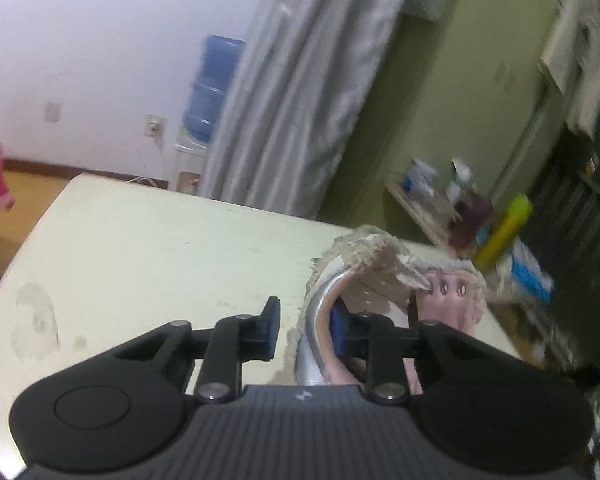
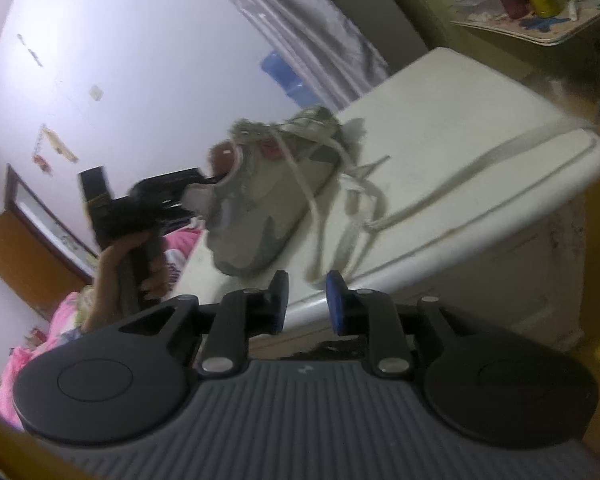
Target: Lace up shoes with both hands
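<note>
Step in hand: steady the shoe, collect a lace.
Your left claw (image 1: 305, 330) pinches the heel collar of the shoe (image 2: 260, 196) on the surface (image 2: 460, 128); your right claw (image 2: 307, 300) stands slightly spread, empty. Next, close it on a loose lace (image 2: 320, 216).

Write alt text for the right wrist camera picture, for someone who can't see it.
A worn grey shoe sits on a white table, its loose laces trailing toward the near edge. The left gripper, held in a hand, reaches into the shoe's heel opening. In the foreground the right gripper shows jaws slightly apart, with nothing between them.
</note>
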The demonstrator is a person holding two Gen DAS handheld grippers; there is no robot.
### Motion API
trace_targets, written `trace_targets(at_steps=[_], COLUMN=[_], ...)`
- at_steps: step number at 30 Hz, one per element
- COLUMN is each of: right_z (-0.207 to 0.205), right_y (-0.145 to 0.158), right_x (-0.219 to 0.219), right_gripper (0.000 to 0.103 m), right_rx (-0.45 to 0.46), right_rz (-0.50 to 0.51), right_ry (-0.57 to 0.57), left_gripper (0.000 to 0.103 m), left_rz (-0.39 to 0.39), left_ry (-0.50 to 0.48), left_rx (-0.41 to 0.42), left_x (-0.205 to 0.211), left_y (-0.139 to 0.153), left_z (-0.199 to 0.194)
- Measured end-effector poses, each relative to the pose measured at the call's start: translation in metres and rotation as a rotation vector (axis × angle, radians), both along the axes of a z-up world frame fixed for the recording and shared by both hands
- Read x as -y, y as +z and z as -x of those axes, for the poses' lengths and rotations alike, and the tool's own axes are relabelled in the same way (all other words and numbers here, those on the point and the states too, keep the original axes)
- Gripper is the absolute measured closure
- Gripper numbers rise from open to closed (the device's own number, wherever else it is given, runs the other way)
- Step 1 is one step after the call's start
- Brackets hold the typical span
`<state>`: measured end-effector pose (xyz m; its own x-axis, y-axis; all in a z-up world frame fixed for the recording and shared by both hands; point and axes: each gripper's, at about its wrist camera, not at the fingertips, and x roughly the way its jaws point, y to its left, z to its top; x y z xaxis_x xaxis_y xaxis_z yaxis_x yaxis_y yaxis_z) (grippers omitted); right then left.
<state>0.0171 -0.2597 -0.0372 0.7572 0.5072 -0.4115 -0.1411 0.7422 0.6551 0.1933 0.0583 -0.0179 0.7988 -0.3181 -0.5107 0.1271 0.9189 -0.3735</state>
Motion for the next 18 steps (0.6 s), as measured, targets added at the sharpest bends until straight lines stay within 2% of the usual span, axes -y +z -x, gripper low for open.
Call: trace_targets(at_steps=[4,9,13,16,18], right_z=[0.003,0.012,0.025,0.026,0.024], right_y=[-0.003,-0.005,-0.011,-0.016,-0.018], right_x=[0.015,0.038,0.057,0.072,0.081], right_gripper=[0.083,0.083,0.082,0.082,0.079], right_rx=[-0.014,-0.022,-0.025,-0.044,-0.053], right_rz=[0.005,0.033,0.029,0.042,0.065], right_ry=[-0.068,-0.165,-0.243,-0.301,-0.344], left_gripper=[0.080,0.079,0.076,0.066,0.053], left_rz=[0.054,0.192,0.200,0.189,0.190], left_ry=[0.094,0.192,0.281,0.318,0.306], left_rx=[0.027,0.011,0.057,0.077,0.068], left_x=[-0.002,-0.010,-0.006,-0.004,-0.008], left_y=[-0.008,-0.015,-0.020,-0.022,-0.022], left_z=[0.014,0.024,0.040,0.047,0.046])
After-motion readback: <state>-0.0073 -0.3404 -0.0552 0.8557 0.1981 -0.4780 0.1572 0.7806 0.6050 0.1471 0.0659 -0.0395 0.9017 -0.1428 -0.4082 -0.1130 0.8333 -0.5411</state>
